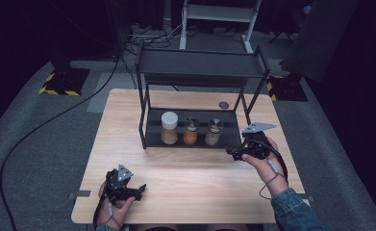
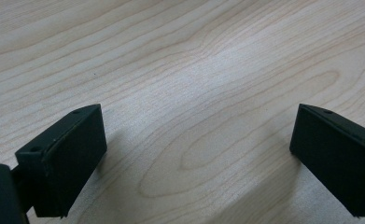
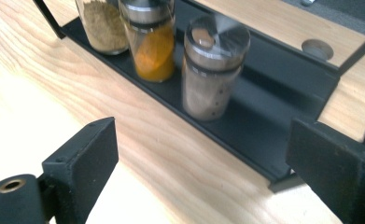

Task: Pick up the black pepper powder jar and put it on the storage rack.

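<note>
Wooden table (image 1: pixel 185 178); right gripper (image 1: pixel 231 153) jaws apart near rack (image 1: pixel 190 139).

We see the wooden table (image 1: pixel 185 168) brightly lit from above amid a dim, near-black room. In the right gripper view, glare washes out the wood at left and the silver-capped jar (image 3: pixel 214 65) blurs slightly. In the left gripper view, soft shadows fall beside the near, slightly soft jaws.

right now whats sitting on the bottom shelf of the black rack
Three jars in a row on the bottom shelf: white-lidded jar, orange spice jar, steel-capped jar. The upper shelf hides the shelf's back edge.
</note>
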